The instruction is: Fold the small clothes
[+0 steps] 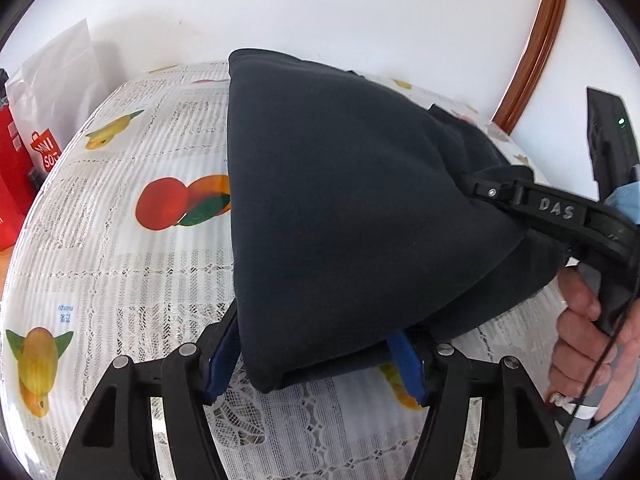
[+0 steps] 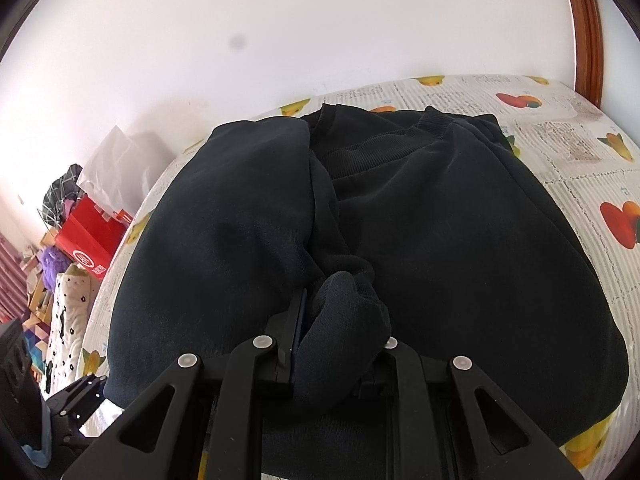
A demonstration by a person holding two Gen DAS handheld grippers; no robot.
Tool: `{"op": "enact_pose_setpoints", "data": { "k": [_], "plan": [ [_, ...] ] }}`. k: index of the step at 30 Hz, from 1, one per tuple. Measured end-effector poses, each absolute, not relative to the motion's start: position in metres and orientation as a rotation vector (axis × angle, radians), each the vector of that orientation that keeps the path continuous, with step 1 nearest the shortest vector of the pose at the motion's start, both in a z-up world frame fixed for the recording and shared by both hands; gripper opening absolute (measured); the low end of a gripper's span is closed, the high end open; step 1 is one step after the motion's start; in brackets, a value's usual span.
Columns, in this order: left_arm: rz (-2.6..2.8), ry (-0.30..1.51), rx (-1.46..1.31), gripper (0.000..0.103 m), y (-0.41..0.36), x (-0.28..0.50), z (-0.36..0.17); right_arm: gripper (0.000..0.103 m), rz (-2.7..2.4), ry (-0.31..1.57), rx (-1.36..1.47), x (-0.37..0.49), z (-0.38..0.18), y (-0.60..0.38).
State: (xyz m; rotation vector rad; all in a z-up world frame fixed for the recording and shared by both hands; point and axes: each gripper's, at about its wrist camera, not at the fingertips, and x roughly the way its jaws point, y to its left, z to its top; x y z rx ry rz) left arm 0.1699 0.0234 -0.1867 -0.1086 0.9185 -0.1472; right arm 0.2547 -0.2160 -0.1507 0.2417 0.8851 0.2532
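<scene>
Sweatshirt (image 1: 340, 200), dark navy, sits folded on the fruit-print tablecloth (image 1: 120, 240). From the left wrist view, the left gripper (image 1: 316, 364) has its blue pads spread apart, the folded corner lying loose between them, not pinched; looks like it's letting the fold settle. Off to its right, the right gripper (image 1: 480, 190) bites the far edge. From the right wrist view, the right gripper (image 2: 340, 344) is nearly closed on a bunched cuff (image 2: 348, 316), probably keeping that sleeve tucked inward.
</scene>
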Motion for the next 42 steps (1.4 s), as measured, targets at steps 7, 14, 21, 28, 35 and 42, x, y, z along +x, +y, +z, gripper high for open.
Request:
{"op": "enact_pose_setpoints", "data": {
  "k": [7, 14, 21, 28, 35, 42],
  "plan": [
    [-0.088, 0.925, -0.038, 0.067, 0.01, 0.17, -0.185, 0.018, 0.257, 0.875, 0.257, 0.255, -0.141, -0.217],
    [-0.057, 0.915, -0.027, 0.067, 0.007, 0.168, -0.182, 0.015, 0.307, 0.66, 0.18, 0.226, -0.099, -0.226],
    [-0.05, 0.916, -0.033, 0.067, 0.008, 0.166, -0.183, 0.015, 0.221, 0.509, 0.337, 0.196, -0.09, -0.289],
    [-0.052, 0.915, -0.031, 0.067, 0.008, 0.167, -0.184, 0.016, 0.159, 0.789, 0.404, 0.211, -0.15, -0.318],
    [-0.078, 0.92, -0.045, 0.066, 0.01, 0.165, -0.183, 0.038, 0.202, 0.803, 0.4, 0.214, -0.143, -0.322],
    [-0.181, 0.893, 0.005, 0.066, -0.02, 0.164, -0.178, 0.044, 0.22, 0.838, 0.416, 0.234, -0.152, -0.318]
  ]
}}
